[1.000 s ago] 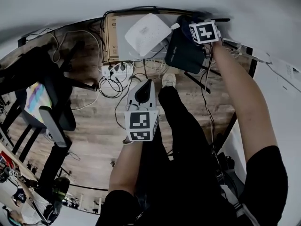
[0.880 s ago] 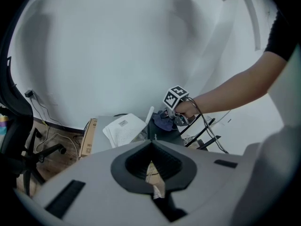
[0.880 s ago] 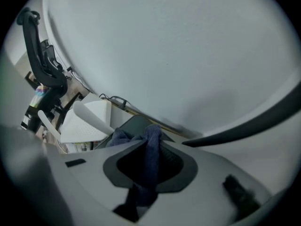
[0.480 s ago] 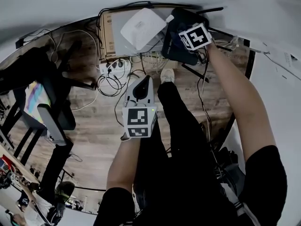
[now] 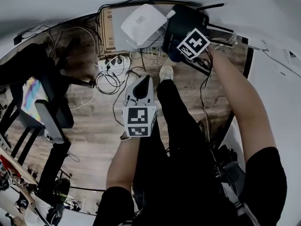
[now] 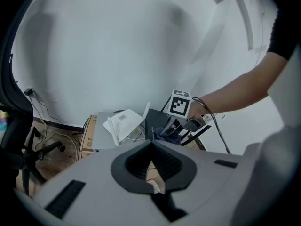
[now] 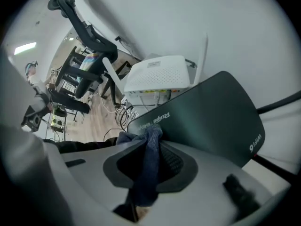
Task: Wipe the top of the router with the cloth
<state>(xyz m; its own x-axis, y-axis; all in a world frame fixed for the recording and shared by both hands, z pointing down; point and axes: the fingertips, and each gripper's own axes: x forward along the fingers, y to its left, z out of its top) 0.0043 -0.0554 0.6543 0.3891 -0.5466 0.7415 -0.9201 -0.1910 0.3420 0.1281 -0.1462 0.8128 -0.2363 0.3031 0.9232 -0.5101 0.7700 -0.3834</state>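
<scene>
A black router (image 5: 181,23) (image 7: 214,114) with thin antennas lies at the top of the head view, beside a white router (image 5: 143,23) (image 7: 157,76). My right gripper (image 5: 181,51) (image 7: 150,135) is shut on a dark blue cloth (image 7: 146,161) (image 6: 165,132), and the cloth's tip rests on the black router's near edge. My left gripper (image 5: 143,81) (image 6: 150,154) hovers lower, over the floor and a dark trouser leg, shut with nothing between its jaws.
The white router sits on a grey box (image 5: 120,32) beside a cardboard carton (image 5: 107,27). A power strip (image 5: 113,62) and tangled cables (image 5: 110,84) lie on the wooden floor. An office chair (image 5: 42,88) stands at left. A white wall runs behind.
My right gripper has slid with the cloth from the router's far right down and left to its near edge. The left gripper has barely moved.
</scene>
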